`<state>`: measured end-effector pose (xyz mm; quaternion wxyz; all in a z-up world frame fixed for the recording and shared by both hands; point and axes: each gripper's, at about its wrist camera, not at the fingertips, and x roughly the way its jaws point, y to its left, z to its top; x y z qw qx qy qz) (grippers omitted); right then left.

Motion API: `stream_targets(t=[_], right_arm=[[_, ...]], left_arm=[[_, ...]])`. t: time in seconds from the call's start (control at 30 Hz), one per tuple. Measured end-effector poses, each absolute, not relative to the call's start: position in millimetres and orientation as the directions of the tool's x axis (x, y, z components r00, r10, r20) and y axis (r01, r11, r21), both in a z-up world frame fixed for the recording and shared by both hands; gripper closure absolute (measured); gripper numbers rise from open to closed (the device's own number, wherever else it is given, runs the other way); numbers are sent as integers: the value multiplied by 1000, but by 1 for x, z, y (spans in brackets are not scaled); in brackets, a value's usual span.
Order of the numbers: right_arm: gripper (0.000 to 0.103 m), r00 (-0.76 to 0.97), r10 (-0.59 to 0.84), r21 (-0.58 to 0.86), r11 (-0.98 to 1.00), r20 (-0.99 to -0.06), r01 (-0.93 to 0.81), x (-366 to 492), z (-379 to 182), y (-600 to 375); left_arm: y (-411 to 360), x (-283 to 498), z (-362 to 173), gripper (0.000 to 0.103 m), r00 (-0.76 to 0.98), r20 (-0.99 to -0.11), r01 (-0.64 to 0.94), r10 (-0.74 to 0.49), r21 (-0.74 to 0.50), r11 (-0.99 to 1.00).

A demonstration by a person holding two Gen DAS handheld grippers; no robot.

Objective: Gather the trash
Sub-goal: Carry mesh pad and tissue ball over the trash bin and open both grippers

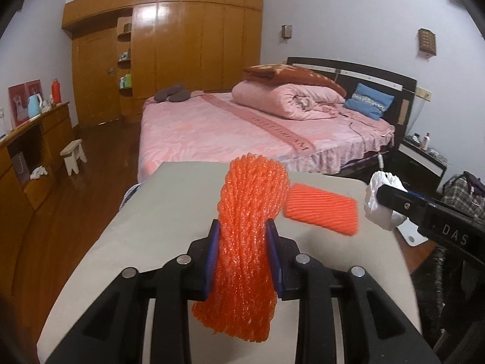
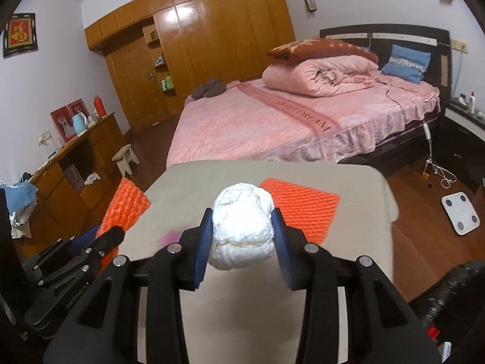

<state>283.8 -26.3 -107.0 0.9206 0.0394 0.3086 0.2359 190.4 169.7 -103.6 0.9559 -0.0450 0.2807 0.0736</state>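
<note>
An orange foam net (image 1: 245, 242) hangs between the blue pads of my left gripper (image 1: 243, 230), which is shut on it above the beige table (image 1: 169, 206). In the right wrist view my right gripper (image 2: 242, 217) is shut on a crumpled white paper ball (image 2: 241, 233), lifted off the table (image 2: 363, 188). A second, flat orange foam net (image 1: 321, 212) (image 2: 300, 206) lies on the table's far right part. The left gripper (image 2: 112, 236) and its net (image 2: 127, 206) show at the left of the right wrist view. The right gripper (image 1: 391, 197) and its ball (image 1: 379, 209) show at the right of the left wrist view.
A small pink scrap (image 2: 171, 238) lies on the table near the left gripper. Beyond the table stands a pink bed (image 2: 272, 121), with a wooden wardrobe (image 2: 212, 30) behind it. A white scale (image 2: 460, 210) lies on the floor to the right, a small stool (image 2: 125, 159) to the left.
</note>
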Motion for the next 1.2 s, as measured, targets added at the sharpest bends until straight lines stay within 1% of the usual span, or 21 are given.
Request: stream_targets(t=[0.4,0.6,0.9,1.2], right_arm=[[66,765,392,203,920,-511,-336,229,-77,-98],[66,800,329,186,944,-502,-272,197,-69,-148],[66,841,221,167,973,-493,-158,158,-70,-220],[66,855,121,145,988,-505,-54,128,-79,-277]], left_arm=[[99,160,-72,74,861,-509,-41,8,-54,998],[60,148,-63,74,864,-499,35,-60,-60,998],[2,132,-60,74,855,-490,162,-167,-54,985],[-52,122,-59,74,830,-485,286,-274,-51,957]])
